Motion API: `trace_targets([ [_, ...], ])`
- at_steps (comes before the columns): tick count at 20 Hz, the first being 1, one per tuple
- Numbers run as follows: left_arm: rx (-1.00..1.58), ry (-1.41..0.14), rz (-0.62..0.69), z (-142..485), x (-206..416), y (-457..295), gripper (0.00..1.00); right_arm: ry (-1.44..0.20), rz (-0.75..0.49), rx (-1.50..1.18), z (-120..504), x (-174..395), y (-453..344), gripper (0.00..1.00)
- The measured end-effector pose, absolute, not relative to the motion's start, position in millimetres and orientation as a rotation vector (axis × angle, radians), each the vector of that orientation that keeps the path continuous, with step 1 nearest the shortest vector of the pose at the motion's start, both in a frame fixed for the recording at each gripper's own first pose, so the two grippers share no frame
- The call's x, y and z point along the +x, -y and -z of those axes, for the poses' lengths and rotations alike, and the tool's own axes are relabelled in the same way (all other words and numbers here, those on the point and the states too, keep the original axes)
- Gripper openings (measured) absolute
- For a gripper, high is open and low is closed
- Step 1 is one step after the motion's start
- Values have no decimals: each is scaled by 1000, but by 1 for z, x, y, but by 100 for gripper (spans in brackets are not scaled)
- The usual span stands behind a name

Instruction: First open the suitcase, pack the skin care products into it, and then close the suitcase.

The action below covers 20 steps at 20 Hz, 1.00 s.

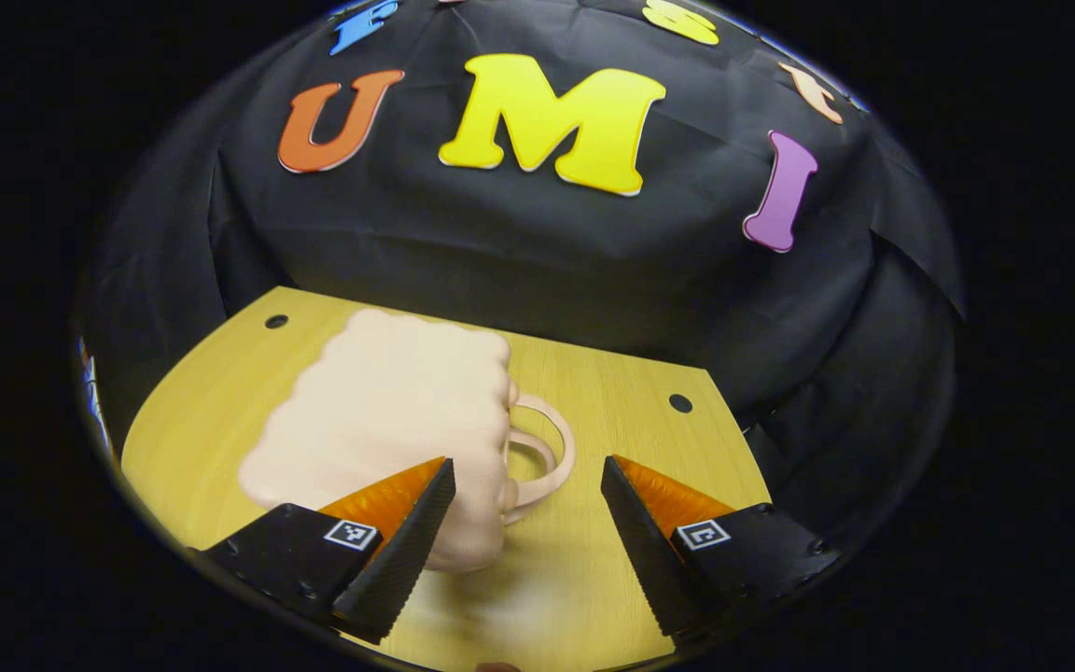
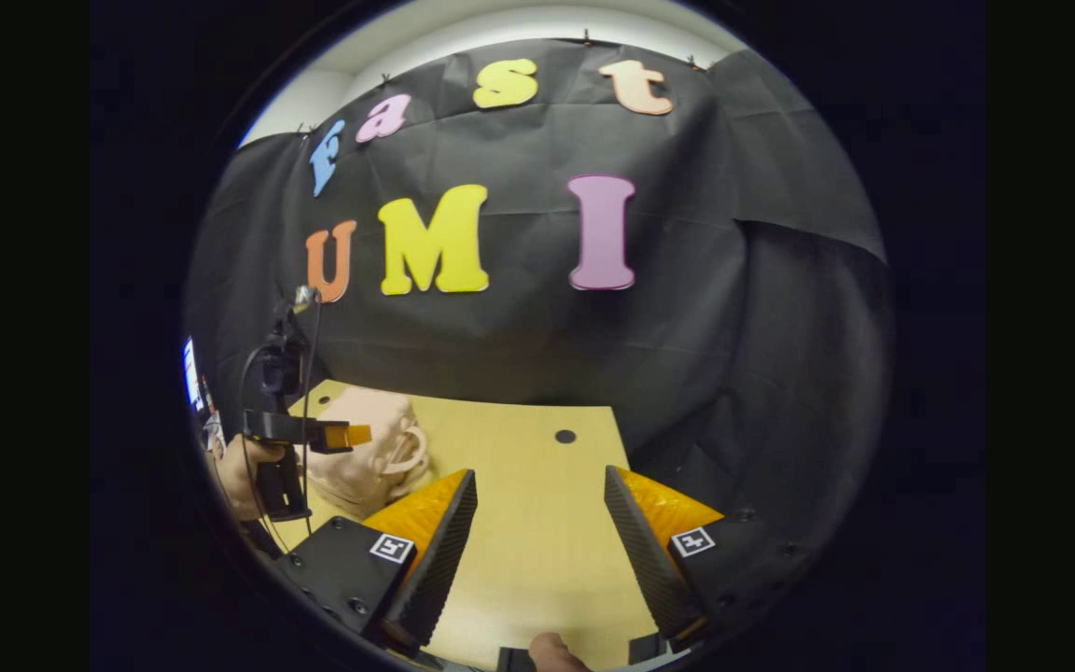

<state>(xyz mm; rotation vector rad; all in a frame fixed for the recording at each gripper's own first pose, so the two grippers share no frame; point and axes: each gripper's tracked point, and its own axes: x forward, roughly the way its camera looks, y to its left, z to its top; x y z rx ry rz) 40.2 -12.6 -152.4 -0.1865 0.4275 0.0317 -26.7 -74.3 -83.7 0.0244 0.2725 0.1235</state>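
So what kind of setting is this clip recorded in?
Most likely a staged recording booth, not a real home: black cloth wall draped behind a bare wooden table, with a small pale closed suitcase on it, and a hand holding the left gripper.

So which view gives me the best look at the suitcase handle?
The left gripper view: the pale suitcase lies close ahead, its looped handle plain on the near side. The right gripper view shows the handle small and far off, beside the left gripper.
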Motion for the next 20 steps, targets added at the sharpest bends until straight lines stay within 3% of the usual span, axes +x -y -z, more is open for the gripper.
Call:
trace_targets([
  [4,-172,-307,-45,106,-6,-17,98,-210,-154,-12,62,-18,14,81],
  [5,-148,-275,-36,93,-14,-24,98,-189,-154,-13,55,-15,1,77],
  [6,-114,-239,-39,80,-20,-35,98,-165,-155,-13,48,-14,-12,81],
  [9,-54,-149,-44,41,-15,-70,98,-98,-133,-21,24,-6,-41,77],
  [12,-23,-74,-55,11,-15,-91,98,-50,-126,6,0,4,-68,80],
  [20,17,24,6,-21,0,-96,98,-13,-160,-55,-21,9,-117,80],
])
